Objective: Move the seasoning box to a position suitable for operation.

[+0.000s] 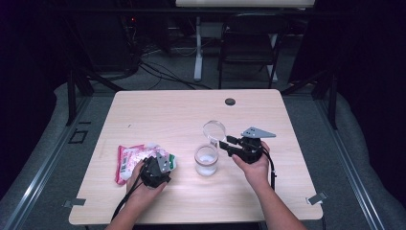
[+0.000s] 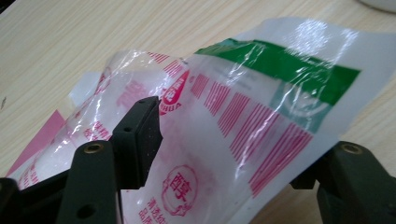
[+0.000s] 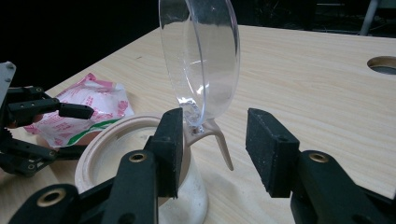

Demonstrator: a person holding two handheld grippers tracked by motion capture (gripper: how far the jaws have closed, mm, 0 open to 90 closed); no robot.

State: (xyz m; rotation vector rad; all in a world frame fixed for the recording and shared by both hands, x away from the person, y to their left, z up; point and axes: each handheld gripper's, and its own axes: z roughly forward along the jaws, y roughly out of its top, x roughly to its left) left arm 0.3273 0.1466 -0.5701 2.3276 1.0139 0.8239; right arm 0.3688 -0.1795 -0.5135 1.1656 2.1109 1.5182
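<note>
A crinkled plastic bag point(image 1: 131, 158) with pink print and a green band point(image 2: 261, 93) lies at the table's front left. My left gripper point(image 1: 162, 160) reaches over its right end, and the bag runs between the spread jaws point(image 2: 224, 154); I cannot see the pads pressing on it. In the middle stands a small round jar point(image 1: 206, 163) with a white rim point(image 3: 93, 154). Its clear hinged lid point(image 1: 214, 129) is tipped up and open point(image 3: 201, 51). My right gripper point(image 1: 225, 143) is open, its pads either side of the lid's hinge tab point(image 3: 212, 135).
The wooden table point(image 1: 182, 110) has a round cable hole point(image 1: 230, 101) near its far edge. A dark chair point(image 1: 249, 43) and a desk leg stand behind the table. The left gripper point(image 3: 77, 130) is seen beyond the jar in the right gripper view.
</note>
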